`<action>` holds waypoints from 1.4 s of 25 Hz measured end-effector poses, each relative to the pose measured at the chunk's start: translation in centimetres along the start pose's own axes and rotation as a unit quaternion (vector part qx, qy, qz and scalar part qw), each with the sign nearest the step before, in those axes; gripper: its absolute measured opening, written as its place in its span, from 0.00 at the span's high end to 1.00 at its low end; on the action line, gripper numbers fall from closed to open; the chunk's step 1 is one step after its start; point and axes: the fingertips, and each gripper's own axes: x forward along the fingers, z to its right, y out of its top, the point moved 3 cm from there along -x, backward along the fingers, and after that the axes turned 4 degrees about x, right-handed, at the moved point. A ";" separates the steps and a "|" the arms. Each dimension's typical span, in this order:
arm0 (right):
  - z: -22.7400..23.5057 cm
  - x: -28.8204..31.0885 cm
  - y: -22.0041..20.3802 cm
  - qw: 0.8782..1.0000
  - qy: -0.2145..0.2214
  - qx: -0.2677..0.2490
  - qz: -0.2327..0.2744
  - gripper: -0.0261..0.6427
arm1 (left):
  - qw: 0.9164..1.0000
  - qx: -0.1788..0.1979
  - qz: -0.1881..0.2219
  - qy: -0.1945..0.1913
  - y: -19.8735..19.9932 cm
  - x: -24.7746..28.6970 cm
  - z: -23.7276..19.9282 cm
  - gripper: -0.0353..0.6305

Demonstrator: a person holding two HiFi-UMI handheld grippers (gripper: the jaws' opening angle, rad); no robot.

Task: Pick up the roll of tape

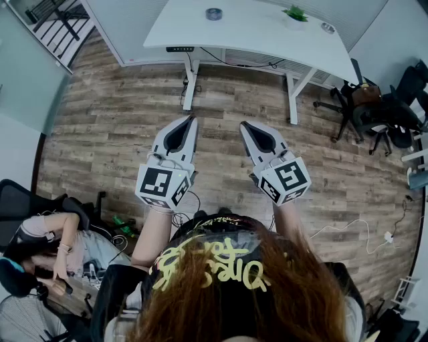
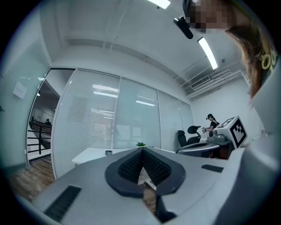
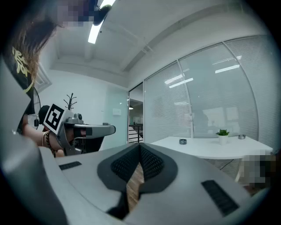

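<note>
A dark roll of tape (image 1: 214,13) lies on the white table (image 1: 254,33) far ahead; it shows small in the left gripper view as the tape (image 2: 108,152) and in the right gripper view as the tape (image 3: 183,141). My left gripper (image 1: 192,119) and right gripper (image 1: 244,125) are held level side by side over the wooden floor, well short of the table. Both are shut with nothing between the jaws, as seen at the left gripper (image 2: 142,150) and the right gripper (image 3: 139,146).
A small potted plant (image 1: 295,13) and a little dish (image 1: 328,28) stand on the table's right part. Office chairs (image 1: 374,110) crowd the right. A seated person (image 1: 60,244) is at the lower left. Cables (image 1: 354,230) trail on the floor.
</note>
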 end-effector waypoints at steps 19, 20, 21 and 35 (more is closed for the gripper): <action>2.5 -2.1 0.6 0.995 -0.079 0.023 0.050 0.52 | 0.996 -0.021 0.045 0.076 0.6 -1.3 -0.6 0.46; 2.9 -2.5 0.6 0.995 -0.087 0.024 0.052 0.50 | 0.995 -0.023 0.046 0.084 0.6 -1.3 -0.7 0.40; 3.2 -2.9 0.5 0.994 -0.090 0.027 0.054 0.49 | 0.995 -0.023 0.044 0.088 0.5 -1.4 -0.7 0.38; 2.9 -3.7 -0.9 0.996 -0.067 0.041 0.046 0.49 | 0.993 -0.027 0.022 0.114 -2.1 -3.4 -0.2 0.38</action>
